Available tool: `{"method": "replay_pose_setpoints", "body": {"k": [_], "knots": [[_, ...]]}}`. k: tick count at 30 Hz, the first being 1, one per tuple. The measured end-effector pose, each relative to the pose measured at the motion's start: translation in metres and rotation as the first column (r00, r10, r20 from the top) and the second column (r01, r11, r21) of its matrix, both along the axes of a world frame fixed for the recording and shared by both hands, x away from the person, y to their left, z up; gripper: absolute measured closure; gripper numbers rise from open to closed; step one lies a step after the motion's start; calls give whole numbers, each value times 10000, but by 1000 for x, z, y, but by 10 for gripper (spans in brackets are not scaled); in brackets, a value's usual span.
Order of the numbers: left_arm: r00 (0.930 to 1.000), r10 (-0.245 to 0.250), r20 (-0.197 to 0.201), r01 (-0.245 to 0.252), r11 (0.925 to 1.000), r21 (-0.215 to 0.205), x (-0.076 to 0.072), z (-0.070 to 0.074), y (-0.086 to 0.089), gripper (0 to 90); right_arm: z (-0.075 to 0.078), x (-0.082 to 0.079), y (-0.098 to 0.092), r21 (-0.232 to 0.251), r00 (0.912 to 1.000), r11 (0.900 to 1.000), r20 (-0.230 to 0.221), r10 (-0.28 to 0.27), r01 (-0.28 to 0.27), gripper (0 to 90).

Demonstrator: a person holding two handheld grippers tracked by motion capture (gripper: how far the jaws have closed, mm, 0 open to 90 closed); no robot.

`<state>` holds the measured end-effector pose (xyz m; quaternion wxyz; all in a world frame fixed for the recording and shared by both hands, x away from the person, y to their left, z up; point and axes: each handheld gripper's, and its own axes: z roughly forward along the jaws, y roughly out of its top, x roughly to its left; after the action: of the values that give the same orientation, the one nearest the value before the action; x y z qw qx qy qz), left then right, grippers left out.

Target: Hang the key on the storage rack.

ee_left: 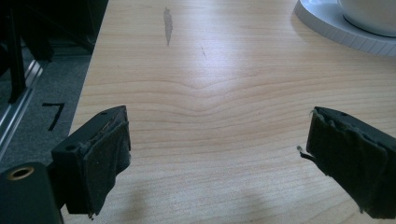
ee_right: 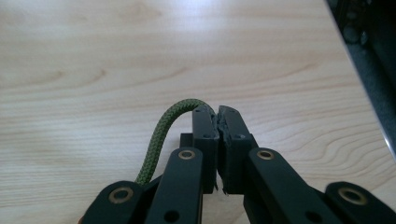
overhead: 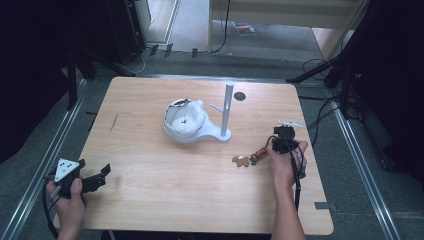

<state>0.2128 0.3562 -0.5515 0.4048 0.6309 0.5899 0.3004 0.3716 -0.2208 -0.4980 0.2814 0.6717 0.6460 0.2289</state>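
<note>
Work in hand: a keychain [overhead: 247, 160] on a green cord [ee_right: 161, 135] is being handled at the table [overhead: 150, 190]; judged from the layout, it is meant for the white stand [overhead: 227, 112] with its side peg.
Right gripper [overhead: 282, 142]: 2 jaws pressed fully together on the cord, which arches out to the left of the jaw tips in the right gripper view. Grip looks firm.
Keychain position: in the high view it lies on the wood just left of the right gripper, near the table's right edge, with a brown tag at its far end. Whether it is lifted clear of the surface cannot be told.
Left gripper [overhead: 95, 181]: jaws wide apart, holding nothing, resting over the near left corner of the table; bare wood between the pads [ee_left: 105, 163].
Stand: upright at table centre, joined at its base to a white bowl-shaped dish [overhead: 184, 125] holding white material. Peg bare.
Done: cord seized.
Left: carry the keychain to the stand, well apart from it now, and hang the loop on the peg.
Risk: judged slight; a limp cord may swing during transfer.
</note>
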Motion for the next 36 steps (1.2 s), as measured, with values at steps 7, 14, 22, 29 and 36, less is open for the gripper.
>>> {"method": "replay_pose_setpoints", "body": {"k": [7,14,22,29,36], "knots": [[10000,5,-14,-5,10000,-20,0,0,0,69,28,-17,7,-153,9880,9990,1485,428,-410,878],[10000,10,6,-10,10000,-34,0,0,0,70,50,-31,19,-743,9532,9933,2834,1057,-880,879],[10000,8,5,-8,10000,-18,0,0,0,70,72,-46,30,-1103,8995,9887,4143,1388,-1017,879],[10000,13,24,-12,10000,-19,0,0,0,70,87,-59,40,-1367,8432,9834,5089,1734,-1197,879],[10000,27,30,-27,10000,-47,0,0,0,69,100,-70,51,-1726,7761,9747,5919,2177,-1417,878]]}}
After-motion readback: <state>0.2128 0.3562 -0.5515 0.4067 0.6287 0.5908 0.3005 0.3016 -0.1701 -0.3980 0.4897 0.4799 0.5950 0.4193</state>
